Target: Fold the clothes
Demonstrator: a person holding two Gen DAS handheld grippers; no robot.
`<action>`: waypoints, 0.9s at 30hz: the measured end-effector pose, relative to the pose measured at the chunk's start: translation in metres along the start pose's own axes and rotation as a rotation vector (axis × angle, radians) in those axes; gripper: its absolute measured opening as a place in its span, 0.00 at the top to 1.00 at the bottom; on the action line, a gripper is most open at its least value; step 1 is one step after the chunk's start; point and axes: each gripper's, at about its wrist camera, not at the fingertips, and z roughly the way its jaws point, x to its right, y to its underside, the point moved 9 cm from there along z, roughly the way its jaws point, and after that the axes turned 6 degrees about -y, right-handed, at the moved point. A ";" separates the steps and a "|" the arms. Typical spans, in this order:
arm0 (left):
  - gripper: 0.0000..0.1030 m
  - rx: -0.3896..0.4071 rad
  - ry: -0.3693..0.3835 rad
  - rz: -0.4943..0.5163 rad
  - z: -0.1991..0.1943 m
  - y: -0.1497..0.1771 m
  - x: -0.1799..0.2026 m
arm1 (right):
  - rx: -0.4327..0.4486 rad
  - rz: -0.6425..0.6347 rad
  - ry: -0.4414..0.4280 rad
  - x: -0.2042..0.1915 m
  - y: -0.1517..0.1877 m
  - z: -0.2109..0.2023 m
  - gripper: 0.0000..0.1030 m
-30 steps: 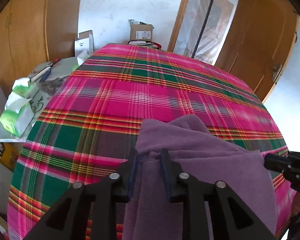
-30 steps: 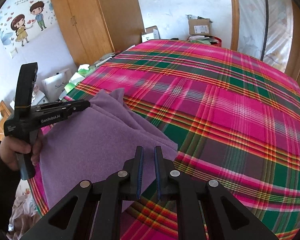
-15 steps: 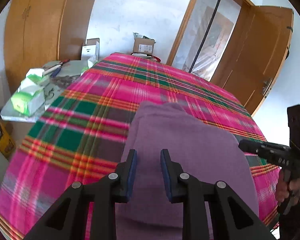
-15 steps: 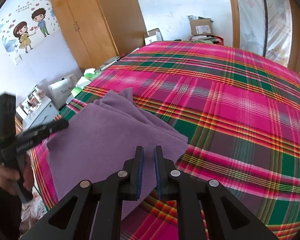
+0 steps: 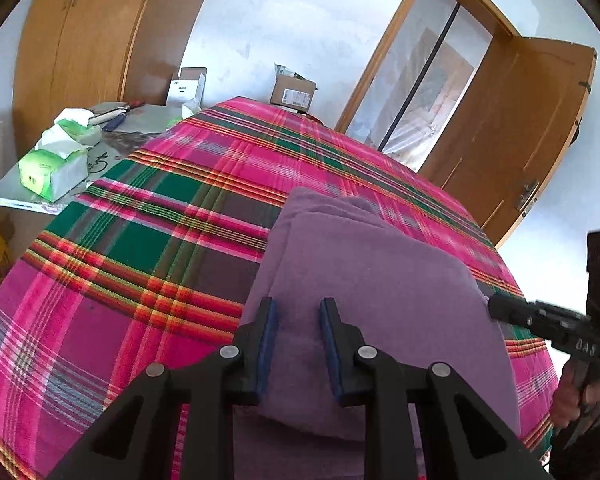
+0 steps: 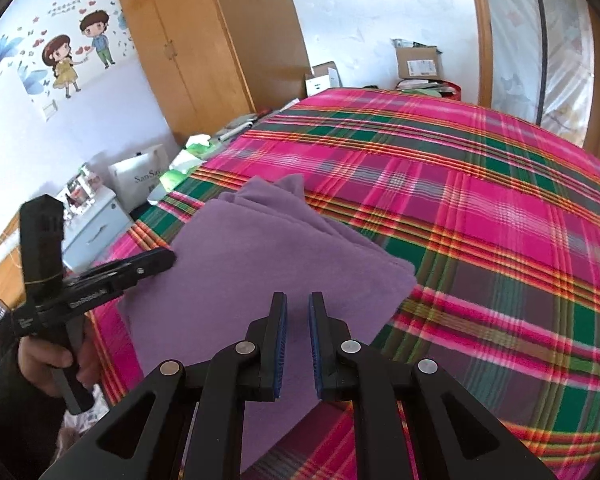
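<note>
A folded purple garment [image 5: 364, 300] lies flat on the plaid bed cover [image 5: 148, 248], near the bed's front edge; it also shows in the right wrist view [image 6: 252, 272]. My left gripper [image 5: 299, 308] is open and empty, just above the garment's near left part. My right gripper [image 6: 298, 300] is slightly open and empty, above the garment's near right part. In the left wrist view the right gripper [image 5: 500, 312] shows at the garment's right edge. In the right wrist view the left gripper [image 6: 156, 260] shows at its left edge.
A side table [image 5: 28, 204] with tissue packs [image 5: 52, 168] stands left of the bed. A wooden wardrobe [image 6: 204, 48] is behind it. Cardboard boxes [image 5: 292, 94] sit at the far end. A wooden door [image 5: 532, 148] stands open at the right.
My left gripper has let go of the purple garment, opened and pulled back. The garment now lies flat and folded. My right gripper has lifted back a little and its jaws parted slightly.
</note>
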 end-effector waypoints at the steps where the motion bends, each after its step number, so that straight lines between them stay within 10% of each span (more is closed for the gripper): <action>1: 0.76 0.001 0.000 -0.001 0.000 0.000 0.000 | 0.005 0.003 -0.009 -0.003 0.003 0.001 0.88; 3: 0.76 0.002 0.000 -0.004 0.000 0.001 -0.001 | 0.004 0.003 -0.033 -0.008 0.012 0.009 0.68; 8: 0.76 0.005 -0.003 -0.010 0.000 0.002 -0.001 | 0.053 -0.054 0.011 -0.016 0.020 0.013 0.60; 27: 0.76 0.016 -0.016 -0.006 0.000 0.002 0.000 | 0.050 -0.240 0.260 -0.030 0.028 0.014 0.59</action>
